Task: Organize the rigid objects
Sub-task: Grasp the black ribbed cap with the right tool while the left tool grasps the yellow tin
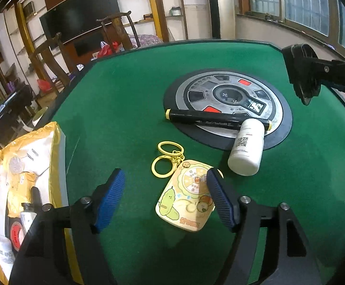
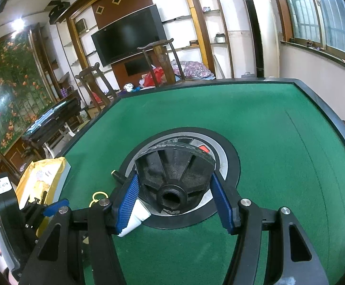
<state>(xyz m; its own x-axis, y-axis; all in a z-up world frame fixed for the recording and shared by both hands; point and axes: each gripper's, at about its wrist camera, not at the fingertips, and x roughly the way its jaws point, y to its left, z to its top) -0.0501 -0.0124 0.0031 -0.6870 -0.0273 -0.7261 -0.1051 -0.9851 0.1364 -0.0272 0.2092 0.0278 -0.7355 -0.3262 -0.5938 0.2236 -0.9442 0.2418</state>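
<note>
While the right gripper (image 2: 176, 194) pinches a black ribbed disc (image 2: 174, 168) clear above the green table (image 1: 124, 109), the left gripper (image 1: 165, 197), fingers spread, straddles the yellow keychain (image 1: 184, 201) without touching it, apparently because the box (image 1: 53, 156) just beside is its destination.

Yellow cartoon keychain (image 1: 186, 197) lies flat on green felt (image 1: 124, 118).
</note>
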